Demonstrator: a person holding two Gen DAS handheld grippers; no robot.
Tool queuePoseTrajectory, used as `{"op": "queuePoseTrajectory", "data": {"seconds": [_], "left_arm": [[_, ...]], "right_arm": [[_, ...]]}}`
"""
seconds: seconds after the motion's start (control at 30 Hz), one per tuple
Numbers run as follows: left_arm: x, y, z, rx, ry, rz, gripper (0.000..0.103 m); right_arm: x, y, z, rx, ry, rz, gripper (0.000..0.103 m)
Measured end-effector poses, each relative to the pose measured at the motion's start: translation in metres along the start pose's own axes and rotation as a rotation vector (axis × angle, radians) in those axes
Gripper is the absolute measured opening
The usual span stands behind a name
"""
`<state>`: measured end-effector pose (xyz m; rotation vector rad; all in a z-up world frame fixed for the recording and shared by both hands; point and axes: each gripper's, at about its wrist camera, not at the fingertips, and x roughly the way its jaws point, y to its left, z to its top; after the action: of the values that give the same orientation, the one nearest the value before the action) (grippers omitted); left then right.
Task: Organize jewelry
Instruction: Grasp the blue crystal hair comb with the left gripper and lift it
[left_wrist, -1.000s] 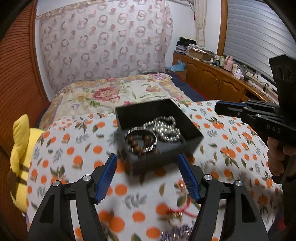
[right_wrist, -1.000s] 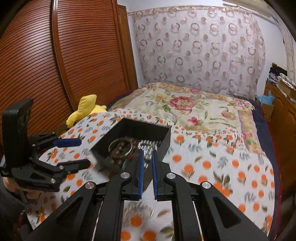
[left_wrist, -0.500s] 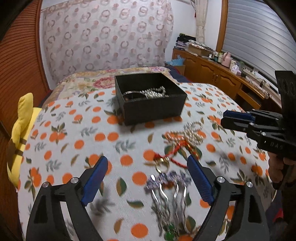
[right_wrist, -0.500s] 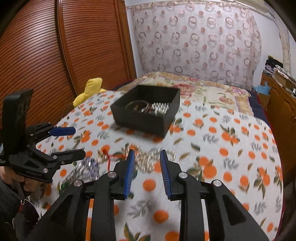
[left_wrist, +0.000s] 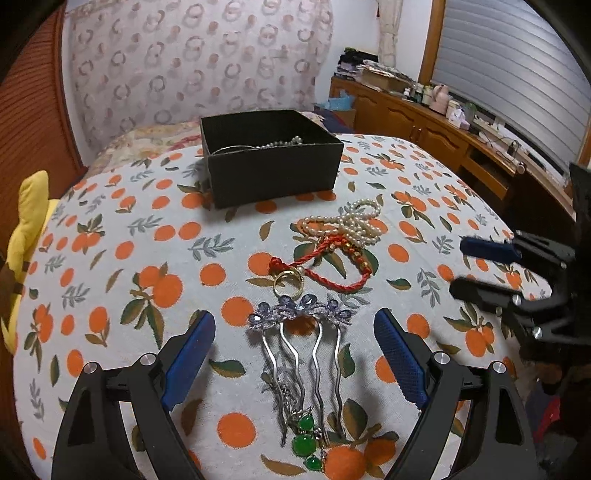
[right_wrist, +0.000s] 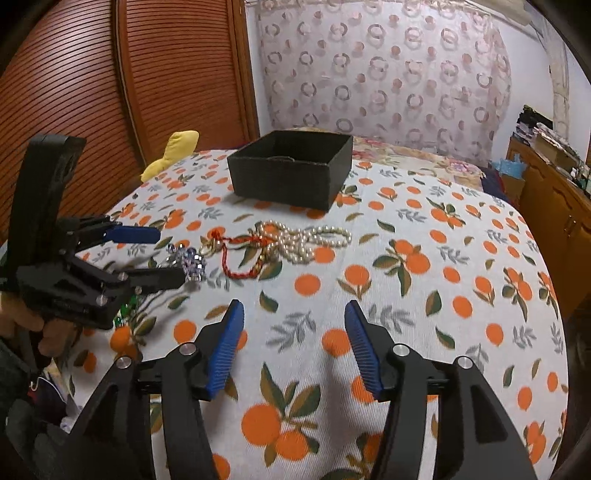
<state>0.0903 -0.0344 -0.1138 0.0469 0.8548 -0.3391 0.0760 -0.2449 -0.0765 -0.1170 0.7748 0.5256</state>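
A black open box (left_wrist: 271, 162) holds a pearl strand and a bangle at the far side of the table; it also shows in the right wrist view (right_wrist: 291, 168). Nearer lie a pearl necklace (left_wrist: 349, 223), a red cord bracelet (left_wrist: 325, 266), a gold ring (left_wrist: 288, 282) and a silver hair comb with blue flowers and green beads (left_wrist: 301, 350). My left gripper (left_wrist: 293, 347) is open, its fingers on either side of the comb. My right gripper (right_wrist: 293, 343) is open and empty over bare cloth, nearer than the pearl necklace (right_wrist: 306, 240).
The table has a white cloth with orange fruit print (right_wrist: 443, 295). A yellow plush toy (left_wrist: 26, 221) sits at the left edge. A wooden sideboard (left_wrist: 443, 136) runs along the right wall. A bed lies beyond the box.
Both grippers pulled back from the box toward the near side of the table. My right gripper opened from nearly shut. My left gripper now straddles the hair comb.
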Motion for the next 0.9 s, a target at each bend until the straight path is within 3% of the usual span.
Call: {"op": "queuePoseTrajectory", "data": {"seconds": [0.4,0.47,0.57,0.9], "left_arm": [[0.019,-0.014,0.002,0.049,0.043,0.040,0.070],[0.019,-0.014,0.002,0.053,0.040,0.058,0.062],[0.017,-0.011,0.002,0.045,0.033,0.056,0.062],[-0.023,0.014,0.013,-0.065,-0.113,0.015,0.062]], "right_arm": [[0.002,0.009,-0.012,-0.029,0.018,-0.009,0.060],[0.003,0.009,-0.012,-0.031,0.018,-0.010,0.060],[0.003,0.010,-0.012,-0.033,0.018,-0.011,0.060],[0.005,0.015,-0.009,-0.037,0.020,0.001,0.060]]}}
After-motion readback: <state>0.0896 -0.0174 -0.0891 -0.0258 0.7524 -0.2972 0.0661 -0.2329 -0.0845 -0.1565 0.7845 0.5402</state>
